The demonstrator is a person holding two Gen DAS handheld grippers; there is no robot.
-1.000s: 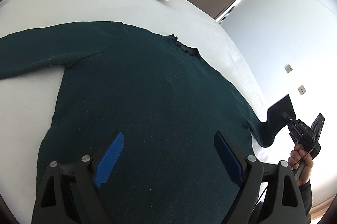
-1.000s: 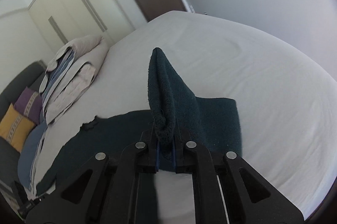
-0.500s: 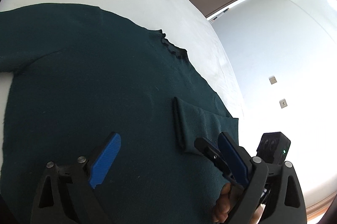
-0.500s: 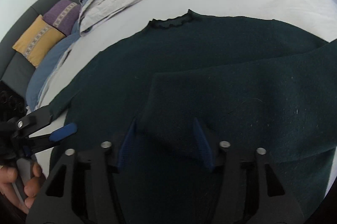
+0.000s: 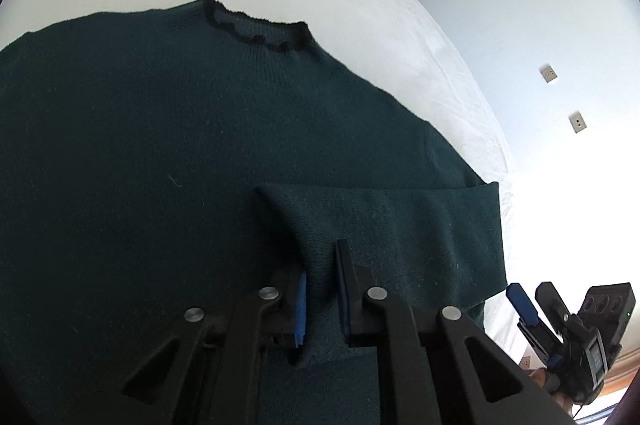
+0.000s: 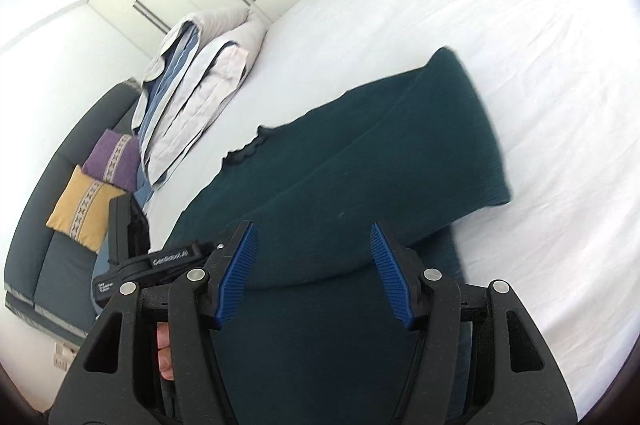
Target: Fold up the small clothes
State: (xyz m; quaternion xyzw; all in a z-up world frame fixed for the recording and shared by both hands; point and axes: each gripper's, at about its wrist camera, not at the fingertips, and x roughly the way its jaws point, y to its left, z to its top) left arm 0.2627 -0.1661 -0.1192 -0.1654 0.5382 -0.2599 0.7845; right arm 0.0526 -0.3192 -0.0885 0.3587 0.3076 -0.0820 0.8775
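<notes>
- Sweater lies flat on the bed, neck toward the pillows, one sleeve folded across its chest.
- My left gripper has just closed, pinching the cuff end of that sleeve.
- My right gripper has just opened about halfway and holds nothing, hovering over the hem.
- I'd pull the cuff gently straight, keep it low, and smooth the fold before letting go.
</notes>
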